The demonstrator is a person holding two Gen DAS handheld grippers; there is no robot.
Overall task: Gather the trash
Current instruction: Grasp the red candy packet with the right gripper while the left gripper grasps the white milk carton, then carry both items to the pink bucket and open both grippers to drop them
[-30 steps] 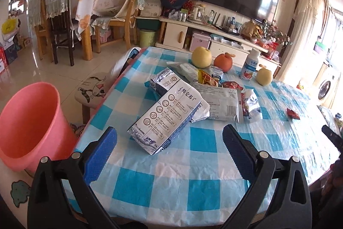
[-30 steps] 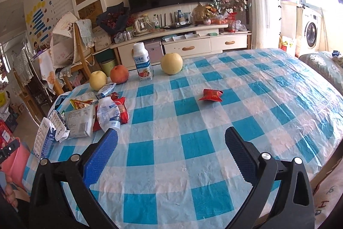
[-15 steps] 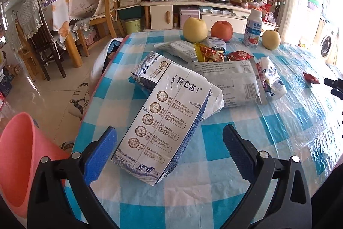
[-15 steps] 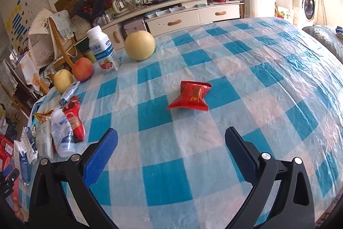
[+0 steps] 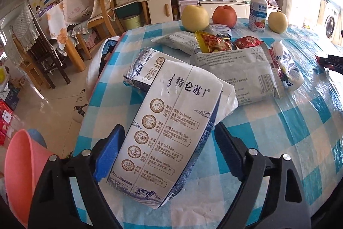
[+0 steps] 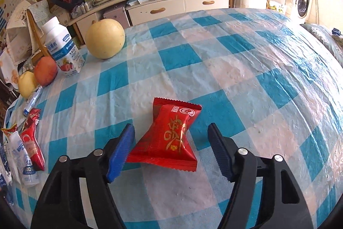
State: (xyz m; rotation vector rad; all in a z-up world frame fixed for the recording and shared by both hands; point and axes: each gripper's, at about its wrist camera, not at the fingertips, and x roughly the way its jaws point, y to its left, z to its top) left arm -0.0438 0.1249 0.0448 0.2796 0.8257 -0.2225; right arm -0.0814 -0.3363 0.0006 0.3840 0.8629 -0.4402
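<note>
A table [image 6: 225, 61] with a shiny blue and white checked cloth fills most of both views. Behind it, at the top of each frame, a long white cabinet [image 6: 171, 5] holds bottles and flowers, and a washing machine [image 6: 303, 1] stands at the upper right. In the left wrist view, wooden chairs [image 5: 94, 14] draped with cloths stand at the upper left, and a pink bucket [image 5: 19, 171] sits on the floor at the lower left. The left gripper [image 5: 167, 151] points down at a slant over the near edge of the table. Its jaws are closing around a flattened milk carton [image 5: 169, 128] in the middle of the frame; the blue left pad looks right at the carton's side, and the right pad stands just off it. The right gripper [image 6: 171, 148] also tilts down, and its jaws are closing with a red candy wrapper [image 6: 169, 136] lying flat between them, not pinched yet. More trash lies past the carton: one grey bag [image 5: 233, 70], one crushed white bottle [image 5: 287, 65] and several small wrappers. Three round fruits stand in a row at the far edge: two yellow, one red [image 5: 224, 15]. One yogurt bottle [image 5: 258, 12] stands upright among them.
</note>
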